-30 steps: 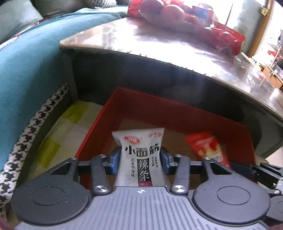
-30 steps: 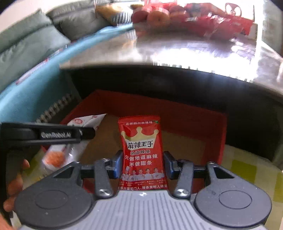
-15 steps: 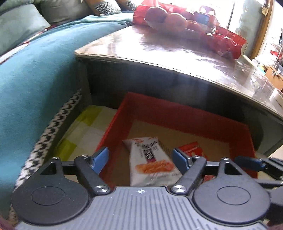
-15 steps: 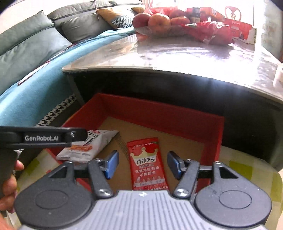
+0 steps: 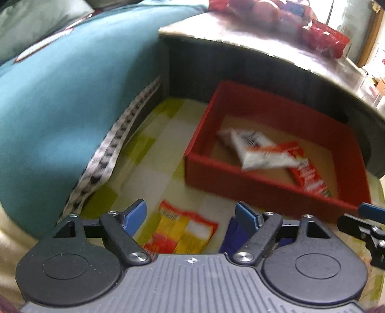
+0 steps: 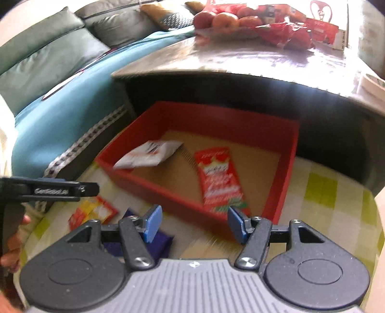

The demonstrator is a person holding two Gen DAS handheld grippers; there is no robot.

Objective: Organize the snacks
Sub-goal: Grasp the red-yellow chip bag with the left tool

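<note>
Two snack packets lie inside the red box (image 6: 284,183) under the table's edge: the white packet (image 6: 149,155) near its left wall, the red packet (image 6: 220,179) toward the middle and the front wall. Both grippers are empty. The left gripper (image 5: 191,218) has just been opening its jaws; they now stand wide apart with nothing between them. The right gripper (image 6: 192,222) has its jaws parted too, less widely, and nothing is clamped there either.

On the checked cloth (image 6: 332,216), outside the box, two more packets wait: a yellow-and-red packet (image 5: 180,232) and a dark blue packet (image 6: 158,242) beside it. I judge them light, thin and soft, with a slippery foil surface — they will bend and may slide when pinched. The best place to hold is probably the flat sealed edge at one end, taken across its width.

The left wrist view shows the yellow-and-red packet directly below the open jaws, while the blue one is mostly hidden behind a finger. The right wrist view shows more of the blue packet, also a person's hand (image 6: 14,243) holding the left gripper's handle, and the fruit (image 6: 222,20) on the table — things the left view gives only as blur.
</note>
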